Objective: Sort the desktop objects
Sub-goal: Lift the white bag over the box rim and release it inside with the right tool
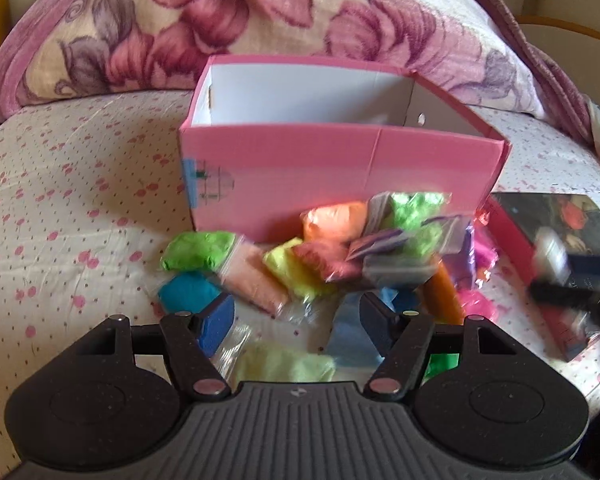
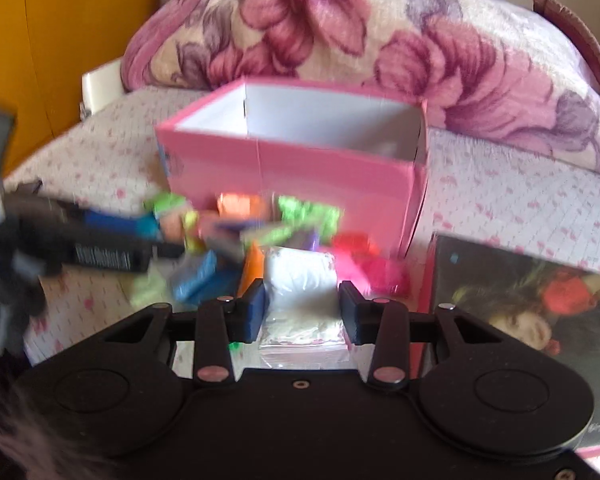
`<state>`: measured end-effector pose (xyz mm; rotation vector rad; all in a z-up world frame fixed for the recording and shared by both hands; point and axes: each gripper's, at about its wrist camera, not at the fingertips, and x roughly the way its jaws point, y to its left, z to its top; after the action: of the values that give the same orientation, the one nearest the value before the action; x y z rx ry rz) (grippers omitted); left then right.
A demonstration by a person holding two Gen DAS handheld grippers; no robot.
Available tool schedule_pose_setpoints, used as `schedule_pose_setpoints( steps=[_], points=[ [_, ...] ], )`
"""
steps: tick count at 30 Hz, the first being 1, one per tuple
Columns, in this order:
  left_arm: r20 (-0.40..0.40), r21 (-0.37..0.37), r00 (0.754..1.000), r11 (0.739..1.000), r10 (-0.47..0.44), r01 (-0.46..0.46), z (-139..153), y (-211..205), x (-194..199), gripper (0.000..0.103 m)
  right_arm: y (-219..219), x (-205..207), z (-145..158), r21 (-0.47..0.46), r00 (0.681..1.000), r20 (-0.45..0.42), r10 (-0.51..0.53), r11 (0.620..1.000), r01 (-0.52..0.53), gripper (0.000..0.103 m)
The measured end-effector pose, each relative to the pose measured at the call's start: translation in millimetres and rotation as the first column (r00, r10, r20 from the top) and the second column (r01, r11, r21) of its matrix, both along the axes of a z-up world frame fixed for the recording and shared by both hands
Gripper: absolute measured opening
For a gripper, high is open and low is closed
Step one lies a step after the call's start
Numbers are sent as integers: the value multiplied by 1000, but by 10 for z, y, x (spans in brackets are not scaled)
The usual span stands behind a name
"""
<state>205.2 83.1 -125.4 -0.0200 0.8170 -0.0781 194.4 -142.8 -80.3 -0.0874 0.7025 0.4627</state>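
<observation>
An open pink box point(image 1: 332, 168) with a white inside stands on the bed; it also shows in the right wrist view point(image 2: 300, 168). A pile of small clay packets in several colours point(image 1: 340, 248) lies in front of it. My left gripper point(image 1: 296, 320) is open above the near packets, over a pale yellow packet point(image 1: 284, 364). My right gripper point(image 2: 302, 312) has its pads on both sides of a white packet point(image 2: 300, 280) at the near edge of the pile point(image 2: 260, 236). The left gripper shows blurred at the left in the right wrist view point(image 2: 100, 248).
The bed sheet point(image 1: 80, 220) is white with pink cherries. A flowered blanket point(image 1: 260, 12) lies behind the box. A dark picture-covered box lid with a red rim point(image 2: 520, 312) lies right of the pile. An orange cupboard point(image 2: 60, 40) stands at far left.
</observation>
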Motion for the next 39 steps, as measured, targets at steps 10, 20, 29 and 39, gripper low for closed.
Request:
schedule_pose_setpoints(
  steps=[10, 20, 29, 39],
  points=[
    [40, -81, 998, 995, -49, 52, -83, -21, -63, 68, 140, 696, 540, -4, 999, 19, 27, 1000, -27, 39],
    [66, -197, 997, 979, -31, 44, -35, 66, -45, 68, 449, 1520, 466, -76, 997, -59, 42, 996, -46, 39],
    [81, -229, 997, 973, -14, 33, -54, 111, 1, 69, 670, 2113, 152, -178, 986, -168, 23, 983, -53, 39],
    [66, -244, 998, 970, -3, 19, -97, 141, 49, 69, 809, 2427, -165, -272, 967, -255, -8, 960, -64, 39]
  ],
)
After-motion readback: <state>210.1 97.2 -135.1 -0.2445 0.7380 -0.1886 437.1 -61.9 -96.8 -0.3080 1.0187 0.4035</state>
